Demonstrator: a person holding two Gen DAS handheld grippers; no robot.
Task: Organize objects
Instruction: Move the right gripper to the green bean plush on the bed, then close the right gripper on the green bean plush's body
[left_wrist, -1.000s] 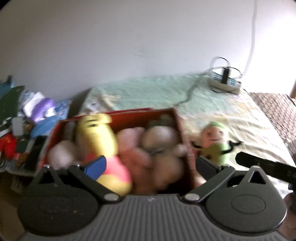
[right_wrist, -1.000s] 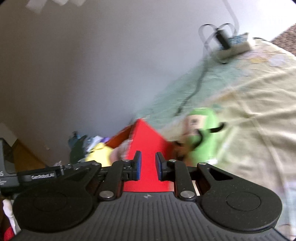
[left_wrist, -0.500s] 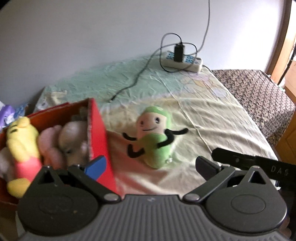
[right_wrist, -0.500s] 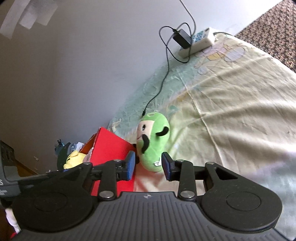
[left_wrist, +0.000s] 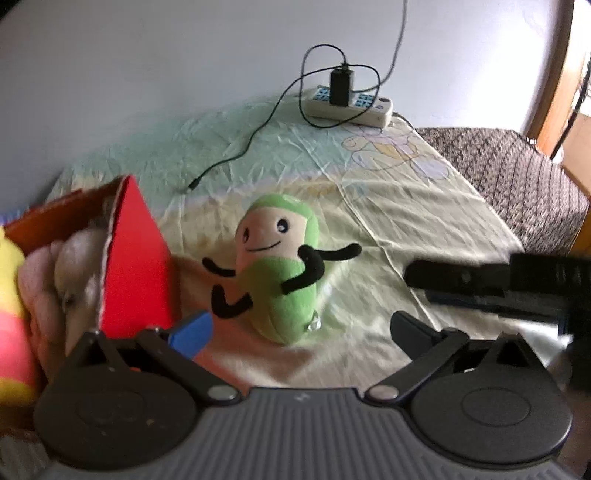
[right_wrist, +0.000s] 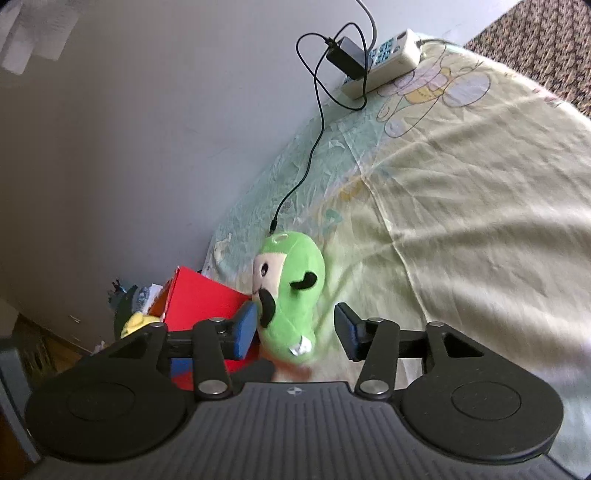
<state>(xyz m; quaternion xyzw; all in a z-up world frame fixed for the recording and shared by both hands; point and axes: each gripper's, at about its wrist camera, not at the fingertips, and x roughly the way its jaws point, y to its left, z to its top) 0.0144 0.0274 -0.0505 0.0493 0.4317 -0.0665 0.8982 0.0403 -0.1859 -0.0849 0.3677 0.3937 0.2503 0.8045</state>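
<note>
A bed took up most of both views, covered by a pale green and yellow sheet (left_wrist: 406, 206) printed with faint cartoon figures and creased all over. At its far right a brown patterned blanket (left_wrist: 517, 173) lay over the bed's end. A plain pale wall (left_wrist: 166, 74) ran along the far side, and wooden trim (left_wrist: 554, 74) stood at the right edge of the left wrist view.

Against the wall a white power strip (left_wrist: 351, 107) lay on the sheet with a black charger (left_wrist: 340, 86) plugged into it; its thin black cable (left_wrist: 258, 129) looped and trailed across the sheet, its free end lying loose near the middle.

The green plush toy (left_wrist: 280, 266), with a cream face and thin black limbs, lay on the sheet just beside a red box (left_wrist: 136, 258) at the bed's left. Inside the box were a yellow and pink plush (left_wrist: 11, 295) and other pale soft toys (left_wrist: 70, 266).

The left gripper (left_wrist: 299, 328) stood wide apart with nothing between its fingers, the green toy just ahead of it. The right gripper (right_wrist: 295, 328) had its jaws opening, the toy's lower end between them with a gap on the right side; whether the left pad touched it could not be told
</note>
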